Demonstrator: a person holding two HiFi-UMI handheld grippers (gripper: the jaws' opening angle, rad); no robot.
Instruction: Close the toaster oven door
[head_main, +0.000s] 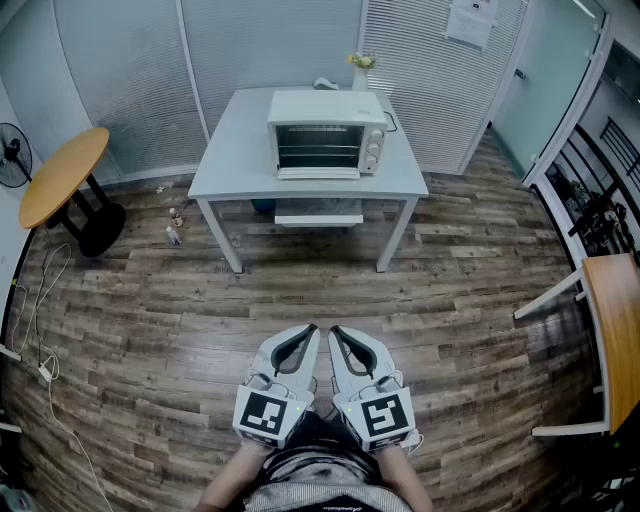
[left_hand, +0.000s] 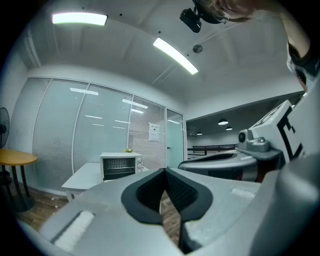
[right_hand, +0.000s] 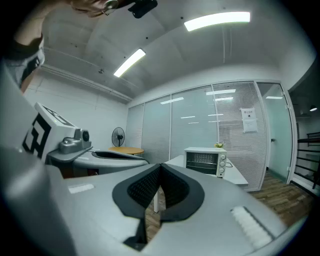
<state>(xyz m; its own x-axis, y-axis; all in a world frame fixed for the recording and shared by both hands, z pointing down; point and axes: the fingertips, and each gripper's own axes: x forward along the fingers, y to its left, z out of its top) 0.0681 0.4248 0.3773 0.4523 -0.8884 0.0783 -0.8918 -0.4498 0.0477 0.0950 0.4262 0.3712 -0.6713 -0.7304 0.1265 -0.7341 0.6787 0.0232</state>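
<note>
Walking up to the counter (head_main: 228, 165) comes first, I judge, since the toaster oven (head_main: 325, 130) stands well away at 12 o'clock. The left gripper (head_main: 310, 333) and right gripper (head_main: 336, 335) are pressed shut on nothing, low by the body. The oven's long axis runs 9 to 3 o'clock and its front faces 6. Its door (head_main: 318, 173) seems to lie folded down flat toward 6. Best to slip one shut tip under the free edge and swing it up toward 12.
</note>
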